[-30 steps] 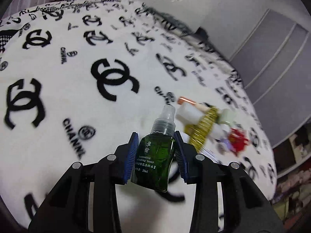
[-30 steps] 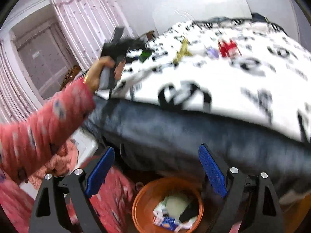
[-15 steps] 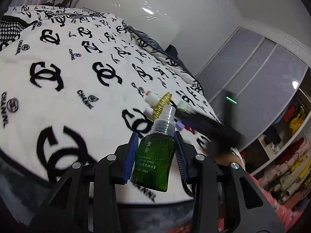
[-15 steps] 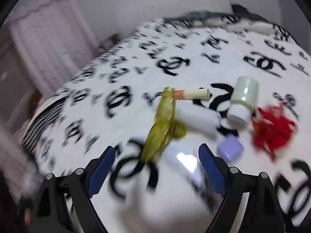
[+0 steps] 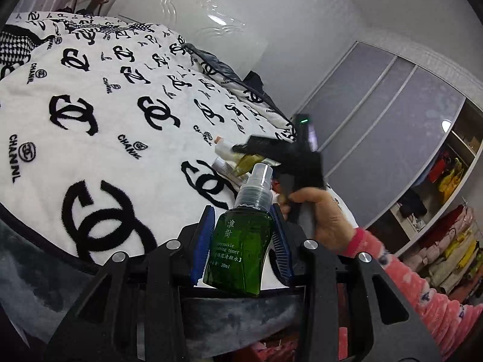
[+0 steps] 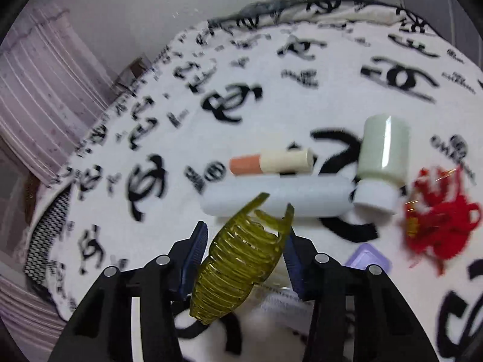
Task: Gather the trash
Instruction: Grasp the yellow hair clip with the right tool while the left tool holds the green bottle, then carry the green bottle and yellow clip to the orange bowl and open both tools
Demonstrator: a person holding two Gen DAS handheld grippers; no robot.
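My left gripper (image 5: pixel 242 229) is shut on a small green toner spray bottle (image 5: pixel 238 250), held upright over the bed's near edge. My right gripper (image 6: pixel 246 241) is over a pile of items on the black-and-white logo blanket (image 6: pixel 145 229). Its jaws are closing and the blue pads press both sides of a yellow hair clip (image 6: pixel 238 271). In the left wrist view a hand (image 5: pixel 320 211) holds that right gripper (image 5: pixel 265 147) over the pile. Beside the clip lie a white tube (image 6: pixel 277 199), an orange-tipped cream stick (image 6: pixel 271 163), a pale green bottle (image 6: pixel 383 150), a red yarn ornament (image 6: pixel 437 223) and a lilac box (image 6: pixel 368 259).
Grey sliding wardrobe doors (image 5: pixel 377 114) and open shelves of folded clothes (image 5: pixel 446 241) stand right of the bed. A pink curtain (image 6: pixel 39 96) hangs on the far side. A wooden chair (image 5: pixel 87 0) is behind the bed.
My right gripper swung from above an orange bin on the floor up to the bed and closed around the yellow hair clip. The left gripper drew back toward the bed's edge, still holding the green bottle.
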